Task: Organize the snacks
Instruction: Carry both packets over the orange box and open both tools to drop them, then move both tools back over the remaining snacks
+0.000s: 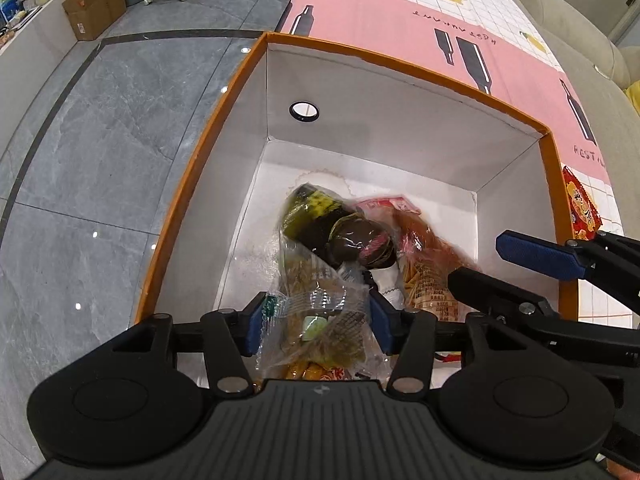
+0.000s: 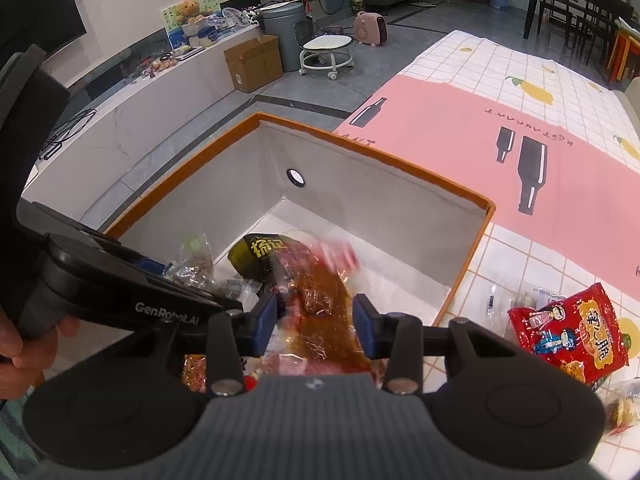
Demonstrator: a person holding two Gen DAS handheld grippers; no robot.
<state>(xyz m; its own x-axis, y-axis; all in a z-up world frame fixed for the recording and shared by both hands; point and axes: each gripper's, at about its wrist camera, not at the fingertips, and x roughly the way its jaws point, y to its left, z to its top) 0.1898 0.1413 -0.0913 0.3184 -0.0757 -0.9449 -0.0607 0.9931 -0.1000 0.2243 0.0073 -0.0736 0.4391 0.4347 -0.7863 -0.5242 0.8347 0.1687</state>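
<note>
Snacks fill both sets of jaws above the orange-rimmed box [image 1: 200,184]. In the left wrist view the left gripper [image 1: 316,324] has a clear crinkled packet [image 1: 316,320] of yellowish pieces between its blue pads [image 1: 253,326]; the film looks slack and it is hard to tell whether the pads press on it, and the packet's lower end is cut off by the gripper body at 6 o'clock. In the right wrist view the right gripper [image 2: 314,322] is clamped on a clear bag of orange-brown snack [image 2: 320,312], blurred, its top a smear of pink at 12 o'clock from the jaws and its bottom hidden behind the gripper body.

Further out, a dark green and black packet [image 1: 316,216] lies on the white floor of the box, at 12 o'clock from the left jaws, with a round dark wrapped item [image 1: 360,240] against it. In the left wrist view the right gripper comes in from 3 o'clock, 1 blue pad over the box's right wall.

Outside the box, at 3 o'clock from the right jaws, a red snack bag [image 2: 568,332] with cartoon figures lies on the checked and pink tablecloth [image 2: 460,140]; another packet at the 4 o'clock edge is too cut off to name. A hand [image 2: 12,344] on the left gripper's handle shows partly at 9 o'clock.
</note>
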